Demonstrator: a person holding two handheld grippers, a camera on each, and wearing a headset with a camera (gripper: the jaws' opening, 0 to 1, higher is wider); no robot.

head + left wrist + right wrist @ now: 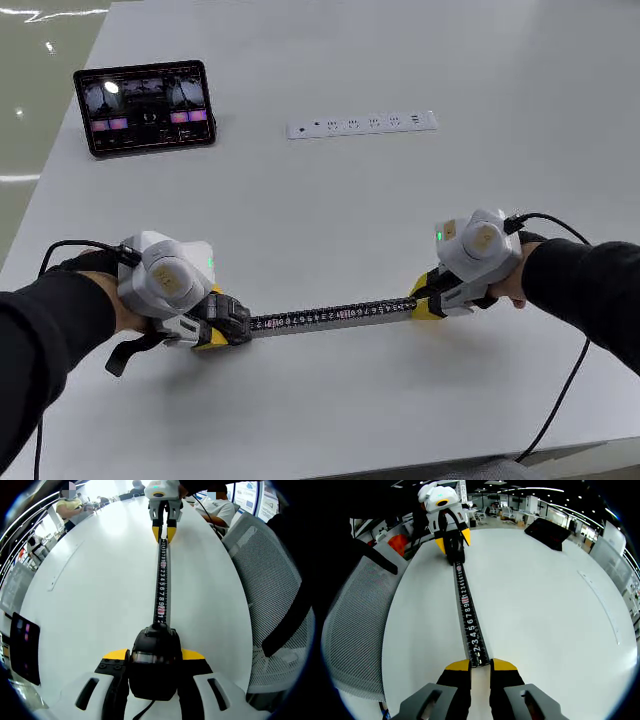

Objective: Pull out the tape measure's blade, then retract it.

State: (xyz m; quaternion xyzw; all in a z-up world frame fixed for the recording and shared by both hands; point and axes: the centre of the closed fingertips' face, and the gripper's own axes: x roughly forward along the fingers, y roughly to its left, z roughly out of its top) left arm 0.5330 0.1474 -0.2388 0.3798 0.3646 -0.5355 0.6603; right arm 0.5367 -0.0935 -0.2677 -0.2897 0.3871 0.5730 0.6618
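Fingers (210,340), head view: my left gripper (222,325) clamps the tape measure case (232,315) on the table (330,220); my right gripper (424,304) pinches the blade (330,318) tip. Left gripper view: case seated deep, secure. Right gripper view: fingers narrow on the thin tip; I judge a slip there would let the blade whip back.

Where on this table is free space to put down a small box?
The widest bare patch lies between the pulled-out blade and the power strip. A second lies right of the power strip. Crowded: the near line, where the left gripper clamps the case and the right gripper the blade's tip, and around the tablet.
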